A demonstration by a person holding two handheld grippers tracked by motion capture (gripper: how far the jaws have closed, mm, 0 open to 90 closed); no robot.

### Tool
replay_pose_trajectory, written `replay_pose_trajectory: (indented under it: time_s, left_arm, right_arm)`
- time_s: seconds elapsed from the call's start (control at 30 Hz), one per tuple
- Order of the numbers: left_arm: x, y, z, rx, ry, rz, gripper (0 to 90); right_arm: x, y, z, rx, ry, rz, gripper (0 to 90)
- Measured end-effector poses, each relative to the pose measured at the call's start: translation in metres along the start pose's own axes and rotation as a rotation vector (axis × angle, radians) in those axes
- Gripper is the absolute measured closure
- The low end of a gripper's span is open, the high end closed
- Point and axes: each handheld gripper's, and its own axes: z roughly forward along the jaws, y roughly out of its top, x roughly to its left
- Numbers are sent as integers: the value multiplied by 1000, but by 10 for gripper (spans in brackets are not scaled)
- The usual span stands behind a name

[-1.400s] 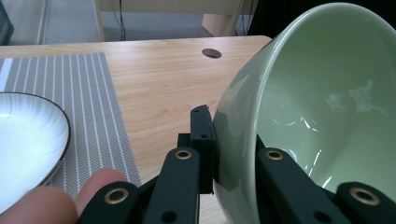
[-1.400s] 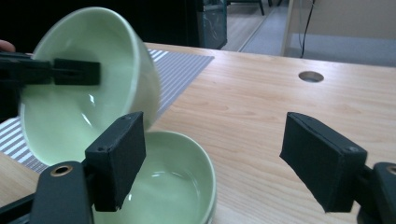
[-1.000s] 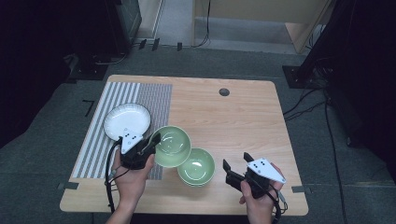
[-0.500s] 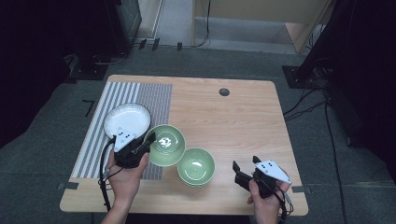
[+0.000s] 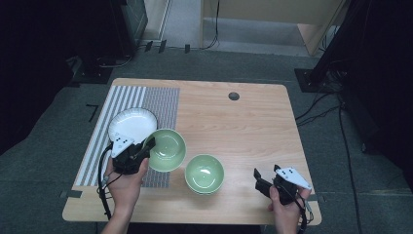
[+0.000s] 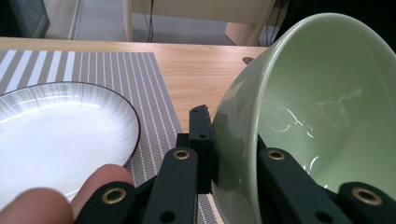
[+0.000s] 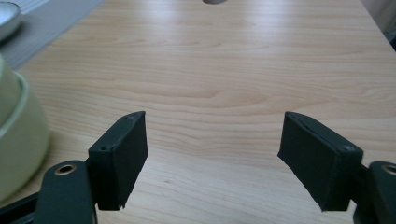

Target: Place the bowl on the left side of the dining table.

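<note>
My left gripper (image 5: 146, 146) is shut on the rim of a pale green bowl (image 5: 168, 148), one jaw outside the wall and one inside. The left gripper view shows this bowl (image 6: 327, 107) tilted and lifted over the mat's edge, with the gripper (image 6: 233, 137) clamping its wall. A white plate (image 5: 132, 124) with a dark rim lies on the striped mat (image 5: 122, 97) just left of it. A second green bowl (image 5: 204, 173) stands on the bare wood near the front. My right gripper (image 5: 263, 180) is open over the table's front right, its jaws wide apart above wood (image 7: 215, 149).
The wooden table (image 5: 243, 131) has a small dark round hole (image 5: 234, 96) near its far edge. The second bowl's side (image 7: 18, 135) sits just left of the right gripper's jaws. Dark floor, cables and stands surround the table.
The left gripper has shifted the held bowl a little left toward the plate and tilted it. The right gripper has drawn back to the right, away from the second bowl.
</note>
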Motion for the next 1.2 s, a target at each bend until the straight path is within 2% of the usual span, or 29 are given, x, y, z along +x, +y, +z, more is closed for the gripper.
replay_pose_trajectory:
  time_s: [0.13,0.57,1.0,1.2]
  left_arm:
    - [4,0,0,-3,3,-9,823]
    - [21,0,-2,-7,42,-28,823]
    - [34,0,-3,-10,58,-41,824]
    - [43,0,-4,-15,72,-51,824]
  right_arm:
    - [-6,-3,3,19,-13,-6,231]
    - [-37,-15,14,101,-50,19,212]
    - [-57,-25,20,168,-88,7,183]
    - [-66,-30,21,189,-105,-16,165]
